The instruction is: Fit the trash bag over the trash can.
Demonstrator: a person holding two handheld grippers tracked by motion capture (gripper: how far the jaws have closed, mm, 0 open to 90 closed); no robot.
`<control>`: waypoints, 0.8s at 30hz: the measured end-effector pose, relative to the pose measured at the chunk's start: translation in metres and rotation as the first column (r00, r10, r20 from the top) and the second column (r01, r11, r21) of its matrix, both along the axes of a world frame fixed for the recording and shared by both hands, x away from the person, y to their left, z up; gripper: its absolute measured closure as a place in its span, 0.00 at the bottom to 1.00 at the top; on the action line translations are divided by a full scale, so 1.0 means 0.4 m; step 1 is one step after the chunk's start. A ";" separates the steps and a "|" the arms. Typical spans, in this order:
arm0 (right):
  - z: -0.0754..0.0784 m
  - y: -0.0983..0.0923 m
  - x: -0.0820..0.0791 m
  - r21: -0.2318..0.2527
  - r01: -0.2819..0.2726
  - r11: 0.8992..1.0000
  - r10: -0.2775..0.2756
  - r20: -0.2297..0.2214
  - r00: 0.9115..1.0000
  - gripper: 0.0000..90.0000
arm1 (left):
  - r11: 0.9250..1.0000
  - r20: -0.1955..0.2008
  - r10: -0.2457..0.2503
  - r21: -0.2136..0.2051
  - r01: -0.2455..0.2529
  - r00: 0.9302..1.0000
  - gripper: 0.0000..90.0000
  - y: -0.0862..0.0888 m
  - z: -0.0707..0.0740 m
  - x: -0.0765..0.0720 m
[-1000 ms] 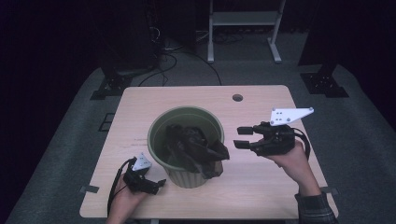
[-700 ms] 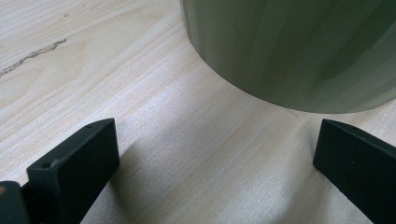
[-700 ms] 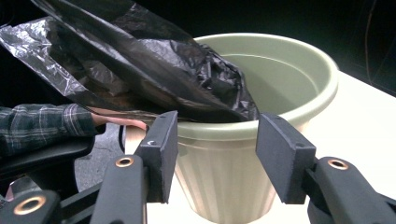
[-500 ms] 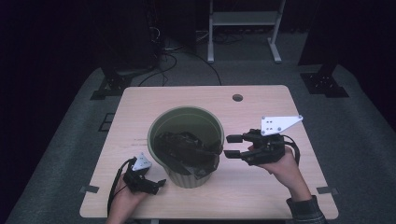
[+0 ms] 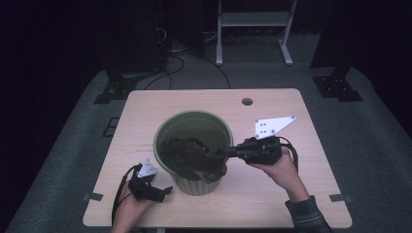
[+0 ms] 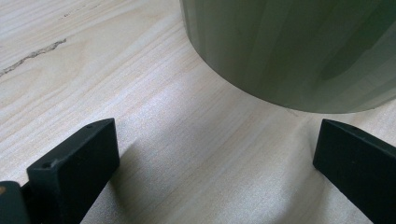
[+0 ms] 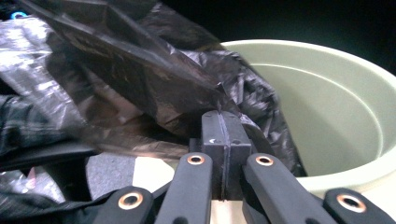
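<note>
Right gripper point(image 5: 224, 152), high view: reaches in level from the right side of the counter point(image 5: 311, 194), jaws pressed together on a fold of the black plastic bag point(image 5: 192, 158) at the near right rim of the green bin point(image 5: 194, 187). Bag: crumpled, partly inside the bin, partly draped over its near rim. Bin: upright, centre of the counter, mouth open. Key relation: the pinched fold lies straight ahead of the right gripper, along its long axis, pointing toward the bin's middle; the right hand is on the bag, the left hand apart from it. Any pull to spread the bag over the rim would likely run back along that axis.

Left gripper point(image 5: 163, 191), high view: rests on the counter at the bin's near left foot, pointing toward it.

Left gripper view: both black jaws stand wide apart with bare counter point(image 6: 187, 154) between them; the bin wall point(image 6: 289, 46) sits just ahead, untouched.

Right gripper view: gripper point(image 7: 225, 135) has its pads closed flat together, bag film point(image 7: 135, 79) caught at their tip, bin rim point(image 7: 355, 172) to the right.

Change from earlier frames: right gripper was parted and held clear to the right of the bin; its jaws have just been closing, now on the bag. Left gripper unchanged.
</note>
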State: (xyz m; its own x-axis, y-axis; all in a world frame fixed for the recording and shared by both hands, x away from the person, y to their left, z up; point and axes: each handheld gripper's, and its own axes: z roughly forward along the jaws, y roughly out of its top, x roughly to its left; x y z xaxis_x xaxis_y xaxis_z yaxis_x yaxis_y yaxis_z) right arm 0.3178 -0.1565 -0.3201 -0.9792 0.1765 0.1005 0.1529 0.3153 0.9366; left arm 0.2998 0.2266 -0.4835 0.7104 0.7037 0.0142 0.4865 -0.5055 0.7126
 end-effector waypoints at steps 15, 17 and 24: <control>0.080 -0.020 0.150 0.088 0.216 0.972 -0.219 0.025 0.975 1.00 | 1.000 0.001 0.000 -0.002 0.000 1.000 0.00 0.000 0.000 0.000; 0.103 -0.024 0.158 0.106 0.220 0.970 -0.225 0.034 0.974 1.00 | 1.000 0.001 0.000 -0.002 0.000 1.000 0.00 0.000 0.000 0.000; 0.095 -0.071 0.152 0.104 0.259 0.960 -0.265 0.046 0.963 1.00 | 1.000 0.001 0.000 -0.002 0.000 1.000 0.00 0.000 0.000 0.000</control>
